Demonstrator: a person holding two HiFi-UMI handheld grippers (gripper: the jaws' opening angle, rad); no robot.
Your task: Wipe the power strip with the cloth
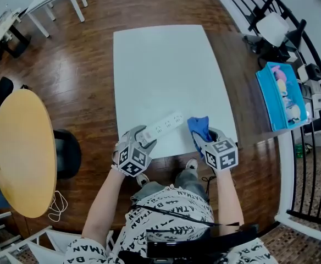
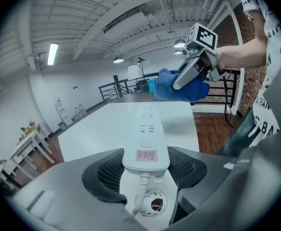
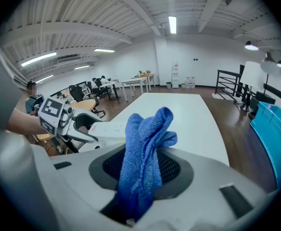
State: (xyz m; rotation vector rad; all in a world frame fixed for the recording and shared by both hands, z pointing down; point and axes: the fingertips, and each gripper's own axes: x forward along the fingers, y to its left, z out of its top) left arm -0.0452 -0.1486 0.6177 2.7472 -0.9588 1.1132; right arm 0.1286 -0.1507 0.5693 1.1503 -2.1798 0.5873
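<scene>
The person wears a white shirt [image 1: 166,202] with short sleeves and big black letters all over it. A thin black strap [image 1: 177,215] runs across the chest. The trousers [image 1: 149,189] are grey and the shoes [image 1: 192,164] are pale. The left gripper [image 1: 145,138] and the right gripper [image 1: 200,140] are both grey and smooth, with rounded shapes. Each one has a cube [image 1: 133,159] by the hand, white with black square marks on its sides. Inside each jaw is a black pad [image 2: 107,170] with a fine net pattern. A small round metal ring [image 2: 152,202] sits deep between the left jaws.
</scene>
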